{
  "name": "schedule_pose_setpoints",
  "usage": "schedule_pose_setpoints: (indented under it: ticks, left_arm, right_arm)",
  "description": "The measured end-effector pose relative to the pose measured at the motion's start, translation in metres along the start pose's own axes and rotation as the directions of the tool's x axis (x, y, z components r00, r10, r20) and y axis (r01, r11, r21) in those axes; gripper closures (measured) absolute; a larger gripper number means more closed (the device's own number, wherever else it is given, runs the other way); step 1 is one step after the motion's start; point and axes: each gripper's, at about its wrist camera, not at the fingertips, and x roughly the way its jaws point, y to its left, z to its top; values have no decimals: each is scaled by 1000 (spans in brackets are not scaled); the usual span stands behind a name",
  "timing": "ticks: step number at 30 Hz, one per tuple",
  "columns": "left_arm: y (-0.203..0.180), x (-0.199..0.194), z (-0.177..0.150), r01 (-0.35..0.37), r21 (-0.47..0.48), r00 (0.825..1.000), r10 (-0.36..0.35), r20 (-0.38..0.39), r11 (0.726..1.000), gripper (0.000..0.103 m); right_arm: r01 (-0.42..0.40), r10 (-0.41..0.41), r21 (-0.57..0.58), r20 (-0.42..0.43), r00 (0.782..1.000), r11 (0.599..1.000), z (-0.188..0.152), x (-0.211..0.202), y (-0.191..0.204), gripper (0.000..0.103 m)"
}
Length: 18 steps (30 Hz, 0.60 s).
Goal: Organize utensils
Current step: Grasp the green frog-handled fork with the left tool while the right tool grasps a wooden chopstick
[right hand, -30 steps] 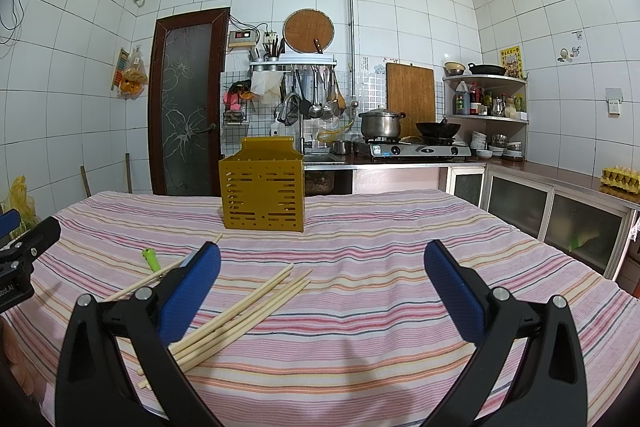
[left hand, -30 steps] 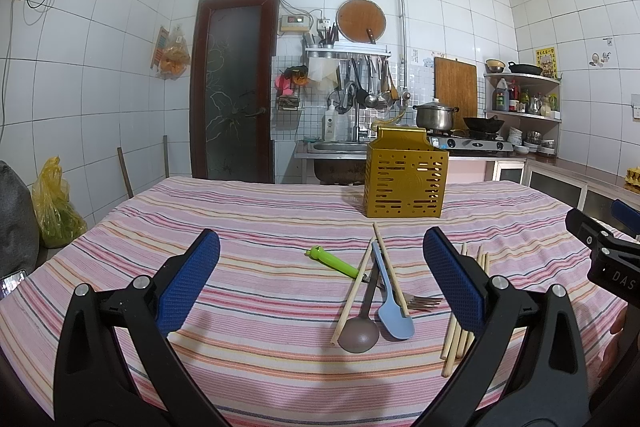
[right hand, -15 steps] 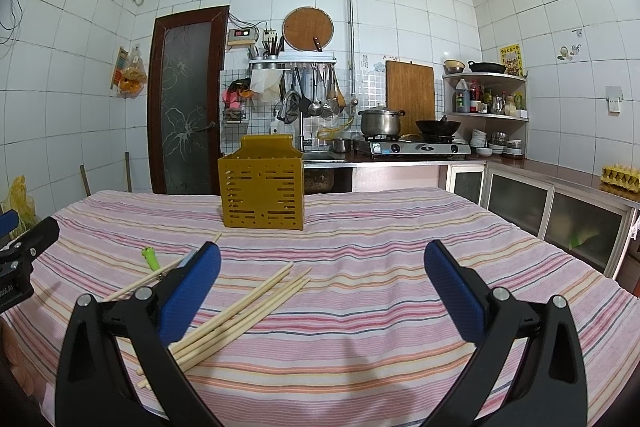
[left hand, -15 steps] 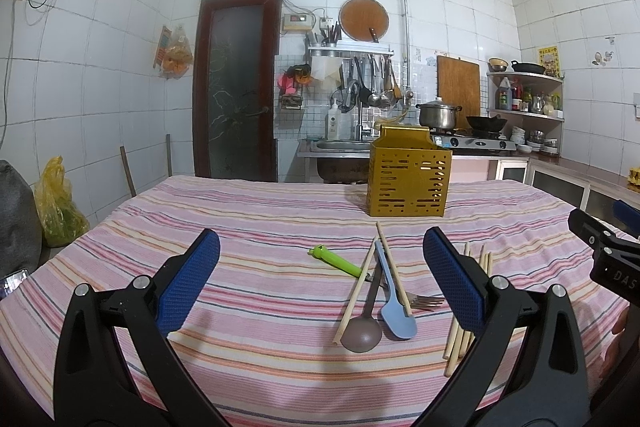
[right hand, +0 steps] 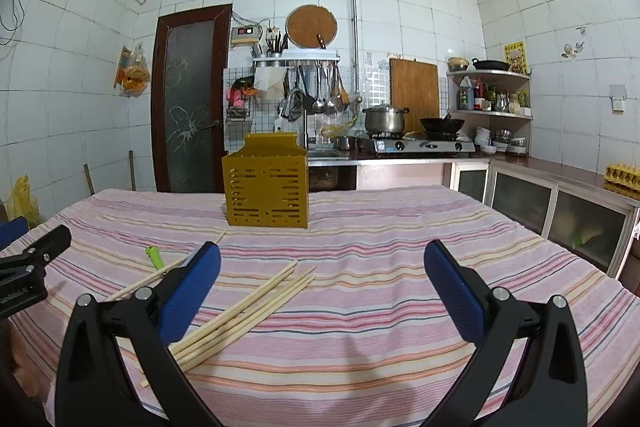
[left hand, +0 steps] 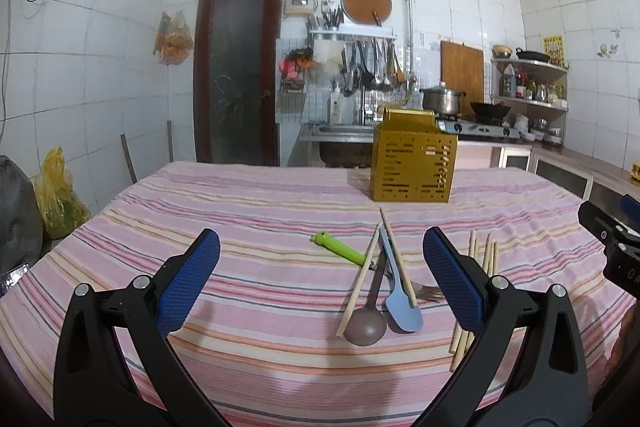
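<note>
Chopsticks (right hand: 240,315) lie on the striped table (right hand: 380,307) just inside the left finger of the right hand-held gripper (right hand: 322,287), which gapes wide and empty. Spoons (left hand: 380,307) lie between the fingers of the left hand-held gripper (left hand: 320,275), likewise wide and empty. Farther off stands the yellow holder (left hand: 414,167).
</note>
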Motion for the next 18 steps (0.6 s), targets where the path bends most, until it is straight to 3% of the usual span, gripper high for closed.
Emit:
schedule_pose_setpoints:
  ticks: [4,8,10,15,18]
  left_arm:
    - [-4,11,0,14,16,998,-13,-65,1000,5]
    - [-7,27,1,26,20,988,-23,-152,999,5]
    - [-6,42,5,30,20,974,-24,-224,999,5]
    - [1,85,21,13,23,941,-5,-338,1000,5]
    - [4,112,31,14,5,920,-11,-392,1000,5]
  right_arm:
    - [32,-32,7,-81,996,999,-2,13,-2,4]
    - [1,2,14,-212,977,1000,-6,37,-3,4]
    - [5,-2,8,-283,959,1000,-3,55,-2,4]
    - [69,-60,14,-358,932,997,6,90,-3,4]
    - [119,-114,-15,-426,898,993,3,117,-1,4]
